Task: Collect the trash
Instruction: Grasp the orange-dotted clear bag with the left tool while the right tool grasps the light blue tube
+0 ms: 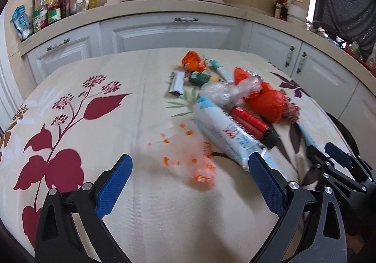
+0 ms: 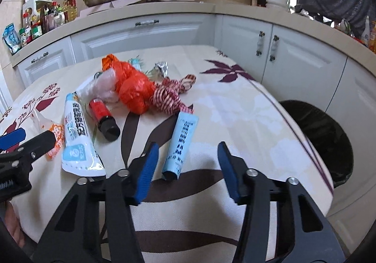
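Trash lies scattered on the flowered tablecloth [image 1: 98, 192]. My left gripper [image 1: 191, 166] is open wide, low over a clear wrapper with orange dots [image 1: 188, 157] that sits between its fingers untouched. Just right of it lies a big white-and-blue tube [image 1: 225, 136], then a red tube with a black cap [image 1: 251, 122]. My right gripper [image 2: 188, 155] is open astride a small light-blue tube [image 2: 182, 141]; neither pad touches it. An orange bag [image 2: 134, 91], a clear bag [image 2: 105, 84] and a red-striped ribbon [image 2: 169, 96] are piled behind.
A bin with a black liner [image 2: 329, 141] stands by the table's right edge. More small packets [image 1: 199, 77] lie at the far side of the pile. White cabinets [image 1: 164, 32] and a worktop with bottles and a pan run behind the table.
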`<state>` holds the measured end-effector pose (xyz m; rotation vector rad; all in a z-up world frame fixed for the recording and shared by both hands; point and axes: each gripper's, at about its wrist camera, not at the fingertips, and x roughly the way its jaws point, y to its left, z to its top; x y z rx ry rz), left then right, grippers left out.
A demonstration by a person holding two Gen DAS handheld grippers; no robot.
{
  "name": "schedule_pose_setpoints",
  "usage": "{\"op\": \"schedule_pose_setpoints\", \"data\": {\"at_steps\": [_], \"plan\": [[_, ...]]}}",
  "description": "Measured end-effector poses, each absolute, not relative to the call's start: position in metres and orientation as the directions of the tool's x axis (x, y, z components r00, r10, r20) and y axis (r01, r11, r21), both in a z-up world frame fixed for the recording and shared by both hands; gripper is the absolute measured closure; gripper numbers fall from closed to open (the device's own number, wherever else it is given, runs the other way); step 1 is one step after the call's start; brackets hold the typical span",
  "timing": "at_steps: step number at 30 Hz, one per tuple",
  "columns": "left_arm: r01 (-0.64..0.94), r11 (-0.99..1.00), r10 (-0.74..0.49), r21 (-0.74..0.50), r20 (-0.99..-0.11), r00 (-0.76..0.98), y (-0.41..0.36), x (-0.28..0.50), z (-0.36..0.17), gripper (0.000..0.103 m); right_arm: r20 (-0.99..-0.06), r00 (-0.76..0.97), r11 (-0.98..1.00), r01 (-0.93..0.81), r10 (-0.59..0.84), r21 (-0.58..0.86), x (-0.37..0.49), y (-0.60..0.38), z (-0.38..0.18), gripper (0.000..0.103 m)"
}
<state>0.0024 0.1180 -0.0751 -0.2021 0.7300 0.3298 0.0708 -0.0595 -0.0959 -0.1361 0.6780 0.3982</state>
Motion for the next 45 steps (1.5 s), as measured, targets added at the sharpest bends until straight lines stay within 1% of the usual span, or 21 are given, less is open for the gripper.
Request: {"op": "schedule_pose_setpoints", "data": {"at_steps": [1, 5, 7, 8, 9, 10, 11, 12, 15, 16, 17, 19, 20, 21, 22, 23, 27, 37, 45], "plan": [[-0.371, 0.926, 0.227, -0.069, -0.685, 0.693, 0.120, 0.003, -0.076, 0.007, -0.637, 0.704, 0.915, -0.404, 0.315, 0.006, 0.070, -0.059, -0.097, 0.063], [-0.393, 0.916, 0.226, -0.083, -0.702, 0.675, 0.129, 0.004, -0.078, 0.007, -0.635, 0.702, 0.911, -0.412, 0.323, 0.009, 0.071, -0.059, -0.098, 0.071], [-0.399, 0.914, 0.234, -0.074, -0.707, 0.667, 0.130, 0.004, -0.079, 0.008, -0.636, 0.699, 0.911, -0.412, 0.327, 0.015, 0.071, -0.060, -0.098, 0.078], [-0.397, 0.915, 0.233, -0.072, -0.709, 0.666, 0.131, 0.004, -0.079, 0.011, -0.636, 0.699, 0.911, -0.411, 0.327, 0.017, 0.071, -0.060, -0.098, 0.079], [-0.396, 0.916, 0.231, -0.071, -0.713, 0.663, 0.132, 0.005, -0.080, 0.023, -0.636, 0.698, 0.911, -0.412, 0.328, 0.017, 0.071, -0.061, -0.098, 0.079], [-0.390, 0.918, 0.221, -0.074, -0.720, 0.658, 0.133, 0.006, -0.081, 0.031, -0.635, 0.699, 0.911, -0.413, 0.328, 0.016, 0.071, -0.061, -0.098, 0.079], [-0.388, 0.919, 0.215, -0.077, -0.727, 0.652, 0.133, 0.007, -0.083, 0.035, -0.634, 0.699, 0.910, -0.414, 0.330, 0.017, 0.071, -0.061, -0.098, 0.079], [-0.384, 0.920, 0.202, -0.083, -0.738, 0.644, 0.134, 0.008, -0.085, 0.035, -0.634, 0.699, 0.910, -0.414, 0.330, 0.017, 0.071, -0.061, -0.098, 0.079], [-0.368, 0.927, 0.201, -0.073, -0.731, 0.652, 0.129, 0.008, -0.085, 0.036, -0.632, 0.701, 0.909, -0.416, 0.331, 0.014, 0.071, -0.061, -0.098, 0.079], [-0.364, 0.929, 0.203, -0.066, -0.731, 0.652, 0.127, 0.009, -0.085, 0.037, -0.631, 0.701, 0.909, -0.417, 0.332, 0.016, 0.071, -0.061, -0.098, 0.079], [-0.360, 0.931, 0.204, -0.060, -0.731, 0.651, 0.126, 0.009, -0.085, 0.043, -0.630, 0.702, 0.909, -0.417, 0.333, 0.016, 0.071, -0.061, -0.098, 0.079], [-0.356, 0.933, 0.211, -0.048, -0.729, 0.651, 0.124, 0.010, -0.085, 0.050, -0.626, 0.705, 0.908, -0.418, 0.334, 0.014, 0.071, -0.062, -0.099, 0.080], [-0.350, 0.935, 0.206, -0.049, -0.727, 0.654, 0.123, 0.009, -0.085, 0.057, -0.625, 0.706, 0.908, -0.418, 0.334, 0.012, 0.070, -0.062, -0.099, 0.081], [-0.348, 0.936, 0.210, -0.044, -0.723, 0.658, 0.122, 0.009, -0.085, 0.064, -0.624, 0.708, 0.909, -0.417, 0.331, 0.009, 0.070, -0.063, -0.099, 0.083], [-0.344, 0.938, 0.208, -0.045, -0.722, 0.661, 0.122, 0.009, -0.085, 0.066, -0.622, 0.709, 0.909, -0.417, 0.332, 0.010, 0.071, -0.064, -0.100, 0.087], [-0.344, 0.938, 0.208, -0.046, -0.719, 0.663, 0.122, 0.009, -0.086, 0.067, -0.622, 0.708, 0.908, -0.419, 0.335, 0.012, 0.071, -0.064, -0.099, 0.087], [-0.337, 0.940, 0.207, -0.045, -0.711, 0.672, 0.120, 0.007, -0.086, 0.071, -0.618, 0.711, 0.906, -0.424, 0.336, 0.004, 0.070, -0.063, -0.100, 0.088], [-0.356, 0.933, 0.236, -0.043, -0.675, 0.699, 0.126, -0.002, -0.074, 0.073, -0.600, 0.722, 0.903, -0.430, 0.343, -0.001, 0.066, -0.065, -0.093, 0.091], [-0.335, 0.940, 0.223, -0.058, -0.638, 0.737, 0.122, -0.004, -0.052, 0.073, -0.567, 0.754, 0.915, -0.403, 0.333, 0.003, 0.063, -0.082, -0.077, 0.091]]}}
